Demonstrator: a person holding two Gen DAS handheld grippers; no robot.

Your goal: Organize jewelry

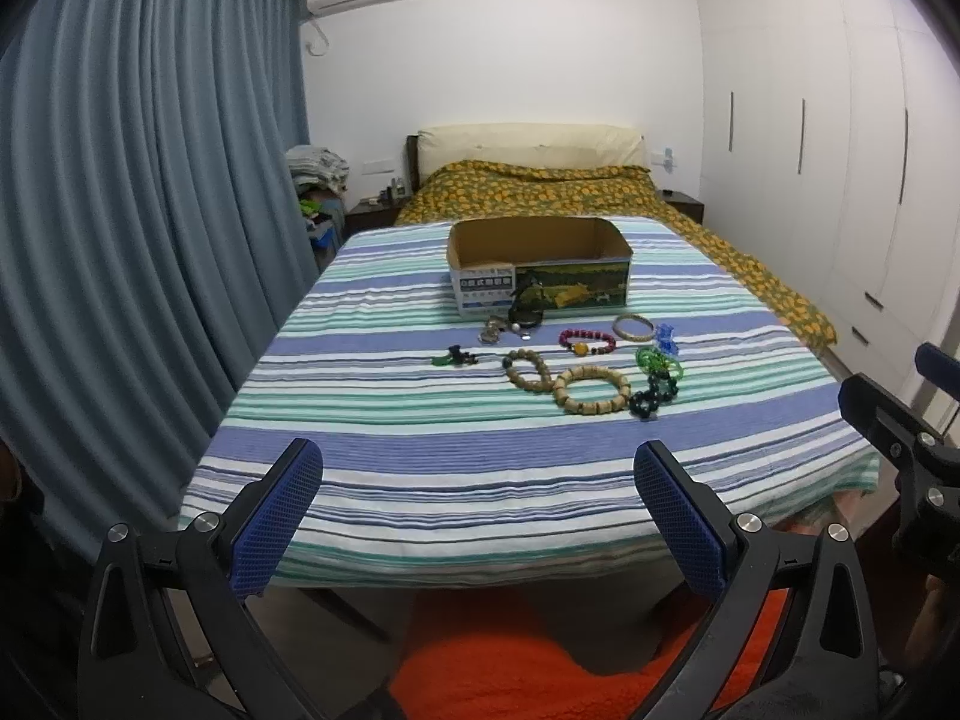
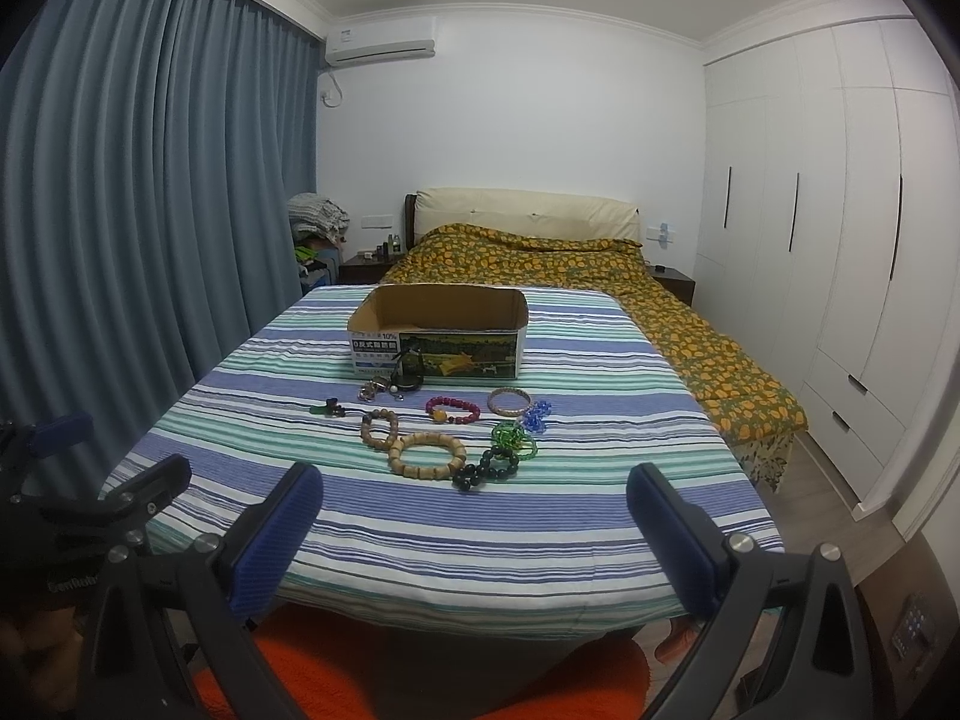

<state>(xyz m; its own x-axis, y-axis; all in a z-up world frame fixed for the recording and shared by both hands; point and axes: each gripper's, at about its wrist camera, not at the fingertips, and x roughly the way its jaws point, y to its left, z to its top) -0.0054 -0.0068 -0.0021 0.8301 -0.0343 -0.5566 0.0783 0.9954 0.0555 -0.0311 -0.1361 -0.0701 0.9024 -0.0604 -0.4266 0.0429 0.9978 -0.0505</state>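
Ahead of both pairs of fingers, the jewelry lies scattered on the striped sheet (image 1: 420, 468) of the bed, well beyond the tips. The left gripper (image 1: 477, 480) and the right gripper (image 2: 474, 498) are both spread wide, holding nothing. A wooden bracelet (image 1: 592, 389) of chunky tan beads lies flat, touching a twisted bead loop (image 1: 528, 369) whose long axis runs away and leftward. Right of them sit dark round beads (image 1: 655, 393), green glass beads (image 1: 659, 360), a blue piece (image 1: 667, 341), a thin bangle (image 1: 633, 327) and a magenta bracelet (image 1: 588, 341). Beyond, an open cardboard box (image 1: 540, 267) stands crosswise, dark items (image 1: 526, 315) against its front.
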